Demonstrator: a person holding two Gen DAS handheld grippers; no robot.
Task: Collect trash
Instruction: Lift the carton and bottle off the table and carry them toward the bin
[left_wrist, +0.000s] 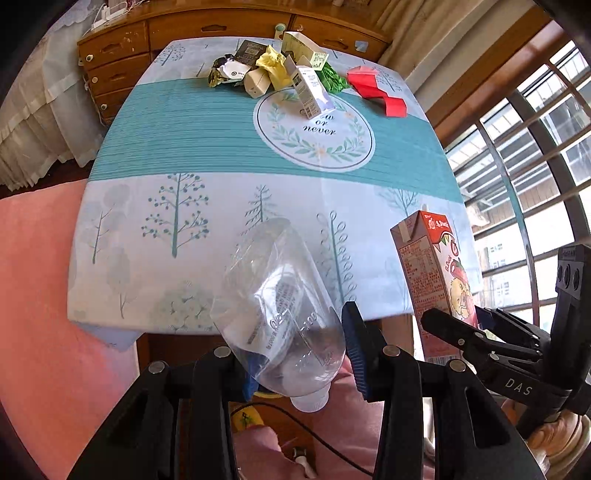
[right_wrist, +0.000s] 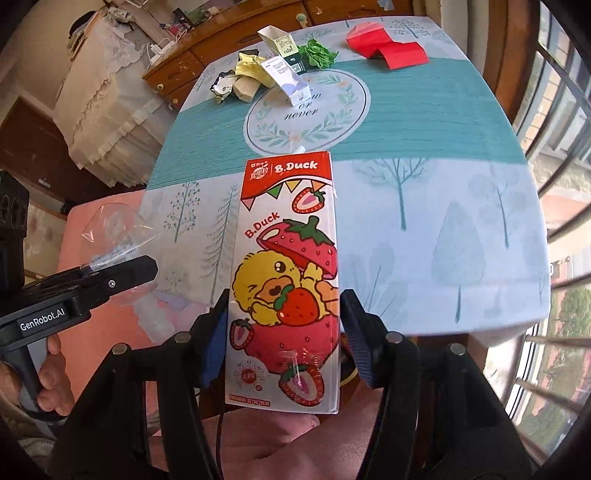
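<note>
Over the near table edge: I hold both of my claws above the front border of the tablecloth (left_wrist: 177, 206), each with a piece of trash in it.
Left claw: my left gripper (left_wrist: 299, 354) is clenched on a crushed clear plastic bottle (left_wrist: 277, 295); its blue pads press the sides near the neck.
Bottle: it is tilted, cap end toward me and base toward the table; see-through, and I see no liquid inside, only a printed label showing through the wall.
Right claw: my right gripper (right_wrist: 282, 332) is grasping the strawberry drink carton (right_wrist: 284, 280), one pad on each narrow side of its lower half.
Carton: upright in my grip, printed with a yellow duck and strawberries; its top is closed, so I cannot tell what is in it.
Pile at the far end: crumpled yellow paper (left_wrist: 273, 66), green crumpled paper (left_wrist: 332, 79), a dark wrapper (left_wrist: 221, 70) and small boxes lie bunched together.
White box: a small white carton (left_wrist: 308, 92) lies tipped at the round emblem's far edge, its end flaps shut.
Red item: a folded red paper piece (left_wrist: 376, 90) lies apart, right of the pile.
Behind the table: a wooden drawer cabinet (left_wrist: 122, 55).
</note>
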